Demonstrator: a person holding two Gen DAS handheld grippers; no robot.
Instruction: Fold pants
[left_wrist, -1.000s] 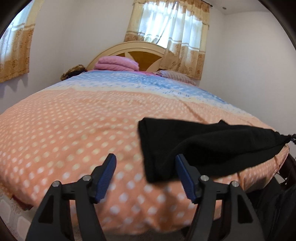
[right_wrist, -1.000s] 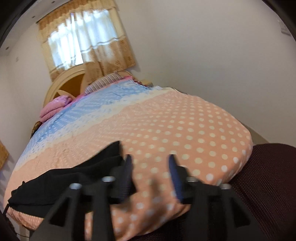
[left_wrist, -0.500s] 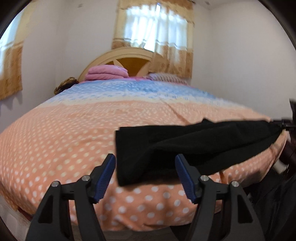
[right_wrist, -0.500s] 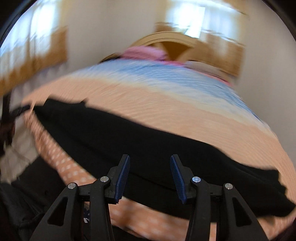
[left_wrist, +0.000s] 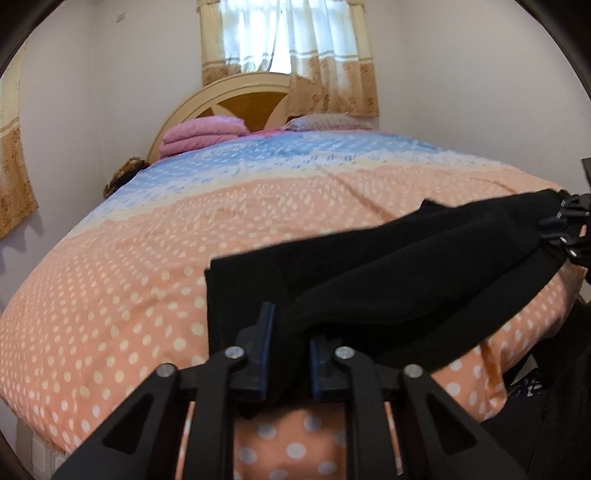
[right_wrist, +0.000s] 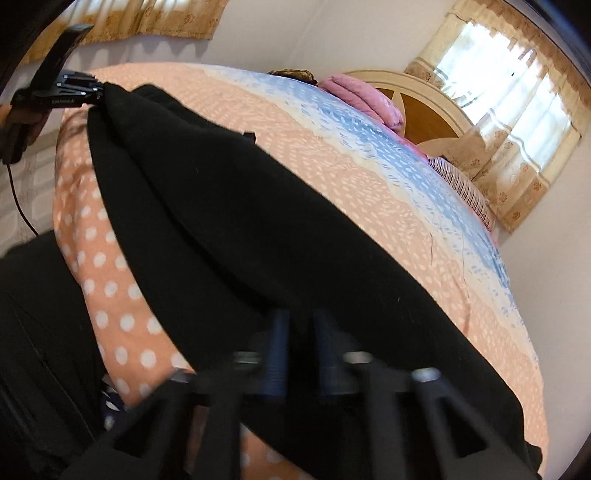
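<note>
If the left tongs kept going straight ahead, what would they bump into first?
The black pants: the left tongs are already shut on their edge. Right behind the cloth, probably the dotted orange bedspread, though depth is hard to judge.

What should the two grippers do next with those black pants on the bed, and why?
Probably lift both ends together. The left gripper and right gripper are each shut on an edge of the black pants, which sag across the polka-dot bedspread.

Black pants (left_wrist: 388, 280); peach white-dotted, blue-banded bedspread (left_wrist: 110, 302); pink blanket (left_wrist: 201, 136).
</note>
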